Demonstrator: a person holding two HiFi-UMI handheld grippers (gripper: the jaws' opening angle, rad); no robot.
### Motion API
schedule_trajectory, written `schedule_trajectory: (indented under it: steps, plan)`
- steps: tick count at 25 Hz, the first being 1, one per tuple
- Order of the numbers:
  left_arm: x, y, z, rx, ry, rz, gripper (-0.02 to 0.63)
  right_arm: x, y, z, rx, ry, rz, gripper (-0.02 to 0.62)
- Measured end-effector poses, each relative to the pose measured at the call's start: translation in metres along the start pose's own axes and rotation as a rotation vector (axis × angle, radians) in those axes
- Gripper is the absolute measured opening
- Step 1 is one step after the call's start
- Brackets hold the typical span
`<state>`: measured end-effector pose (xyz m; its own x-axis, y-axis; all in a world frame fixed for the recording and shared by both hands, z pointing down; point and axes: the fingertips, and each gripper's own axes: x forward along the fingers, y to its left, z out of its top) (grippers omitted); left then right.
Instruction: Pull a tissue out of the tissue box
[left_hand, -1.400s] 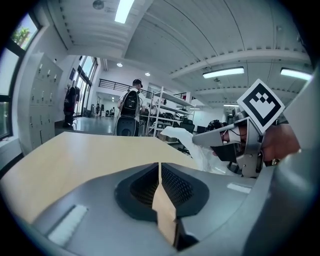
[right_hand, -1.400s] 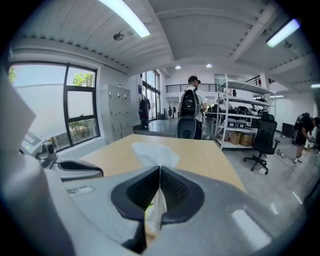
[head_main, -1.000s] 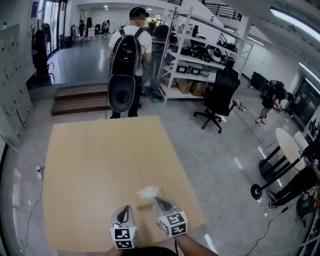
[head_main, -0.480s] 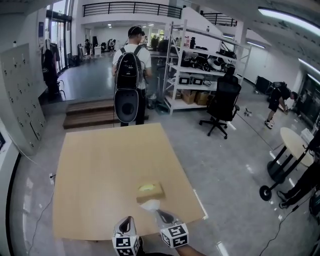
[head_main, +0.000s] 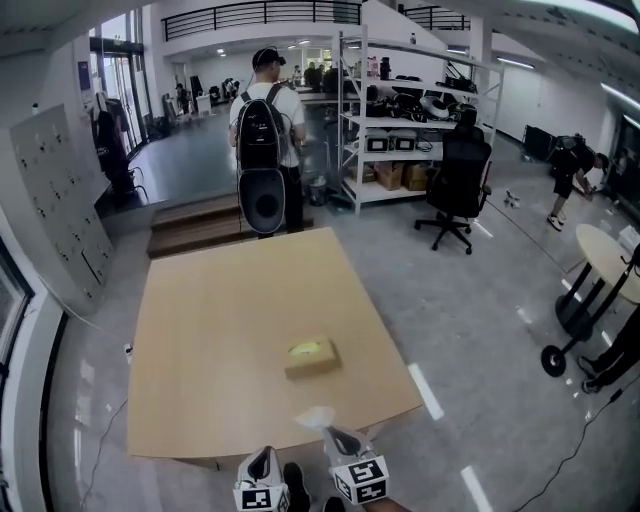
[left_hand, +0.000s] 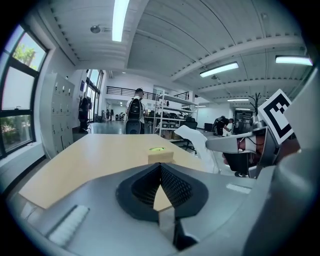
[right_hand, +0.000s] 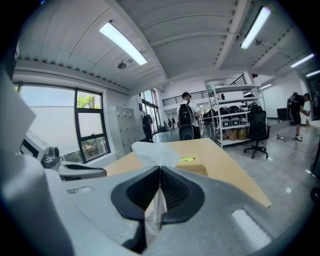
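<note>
The tan tissue box (head_main: 312, 357) with a yellow-green top opening lies on the wooden table (head_main: 220, 330), toward its near right part. It also shows ahead in both gripper views, as the box (left_hand: 160, 155) and the box (right_hand: 192, 167). My right gripper (head_main: 337, 438) is shut on a white tissue (head_main: 315, 417), held clear of the box just past the table's near edge. The tissue (right_hand: 152, 152) sticks up from the closed jaws of the right gripper (right_hand: 159, 170). My left gripper (head_main: 262, 463) hangs beside it, shut with nothing in the left gripper (left_hand: 160, 167).
A person with a black backpack (head_main: 265, 150) stands at the table's far end. Metal shelves (head_main: 400, 110) and a black office chair (head_main: 455, 185) are behind to the right. A round table (head_main: 610, 270) stands at the right edge. Grey lockers (head_main: 60, 210) line the left wall.
Both grippers have drawn back from the box to beyond the table's near edge. The tissue has come out of the box with the right gripper. The box now lies farther ahead.
</note>
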<state>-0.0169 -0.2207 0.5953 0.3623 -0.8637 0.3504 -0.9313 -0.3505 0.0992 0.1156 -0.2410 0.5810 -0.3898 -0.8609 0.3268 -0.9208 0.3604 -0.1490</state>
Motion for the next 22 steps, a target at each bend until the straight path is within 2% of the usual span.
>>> schedule_trajectory:
  steps: [6,13,22]
  plan:
    - [-0.019,0.006,0.001,-0.011,-0.021,0.035,0.018,-0.014,0.012,0.0,-0.003,-0.009,0.001,0.0]
    - [-0.042,0.019,0.013,0.015,-0.08,0.009,0.018,-0.025,0.032,0.016,-0.037,-0.039,-0.046,0.0]
    - [-0.116,0.053,-0.011,0.014,-0.096,-0.047,0.018,-0.059,0.106,0.0,-0.028,-0.027,-0.114,0.0]
